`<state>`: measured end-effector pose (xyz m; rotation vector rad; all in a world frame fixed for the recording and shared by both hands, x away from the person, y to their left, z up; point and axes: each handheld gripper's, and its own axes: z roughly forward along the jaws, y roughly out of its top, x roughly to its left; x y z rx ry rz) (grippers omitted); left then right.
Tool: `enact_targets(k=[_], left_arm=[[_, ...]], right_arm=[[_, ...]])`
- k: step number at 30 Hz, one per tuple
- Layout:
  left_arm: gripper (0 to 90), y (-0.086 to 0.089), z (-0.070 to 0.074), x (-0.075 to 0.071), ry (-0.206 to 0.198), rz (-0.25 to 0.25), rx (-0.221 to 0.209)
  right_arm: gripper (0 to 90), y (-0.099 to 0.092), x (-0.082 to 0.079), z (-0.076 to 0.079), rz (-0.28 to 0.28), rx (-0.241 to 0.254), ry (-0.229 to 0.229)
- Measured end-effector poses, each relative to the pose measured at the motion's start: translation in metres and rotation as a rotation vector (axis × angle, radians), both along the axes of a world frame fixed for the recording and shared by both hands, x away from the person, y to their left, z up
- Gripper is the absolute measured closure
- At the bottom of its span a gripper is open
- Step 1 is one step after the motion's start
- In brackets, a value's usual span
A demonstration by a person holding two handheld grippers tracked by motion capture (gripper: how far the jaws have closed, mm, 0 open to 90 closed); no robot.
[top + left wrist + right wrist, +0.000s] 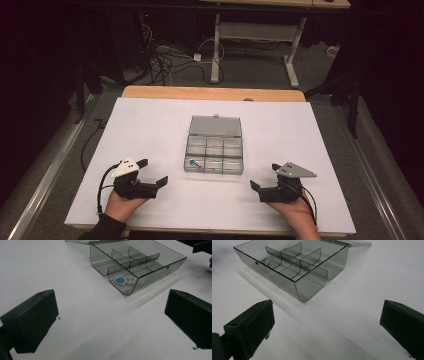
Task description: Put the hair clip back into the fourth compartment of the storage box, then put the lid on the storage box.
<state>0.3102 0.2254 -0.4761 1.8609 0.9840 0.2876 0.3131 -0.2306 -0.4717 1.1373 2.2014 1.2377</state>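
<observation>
Box (214, 152): clear grey plastic, lid open and lying flat behind it, mid-table between both grippers, well apart from each.
Contents: small blue-and-white item (121, 280) in the near-left compartment; possibly a sticker, too small to tell.
Left gripper (151, 173): jaws spread, empty.
Right gripper (265, 176): jaws spread, empty.
Handling: likely light, stiff, slick; thin walls could slide or crack.
Hold: pinch a side wall or lid edge.

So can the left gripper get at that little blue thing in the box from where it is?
Probably yes: the left gripper is open, the box has its lid back, and the blue item lies in the near-left compartment with bare table between.
</observation>
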Motion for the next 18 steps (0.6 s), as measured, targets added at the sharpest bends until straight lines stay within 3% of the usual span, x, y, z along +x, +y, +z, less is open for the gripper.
enact_targets(k=[8, 18], left_arm=[[0.0, -0.01, 0.003, 0.009, 0.018, -0.005, -0.005], [0.0, -0.024, 0.01, 0.022, 0.034, 0.005, 0.022]], right_arm=[[0.4, 0.005, 0.007, -0.003, 0.0, -0.018, 0.002], [0.4, 0.008, 0.013, -0.001, -0.006, -0.014, 0.002]])
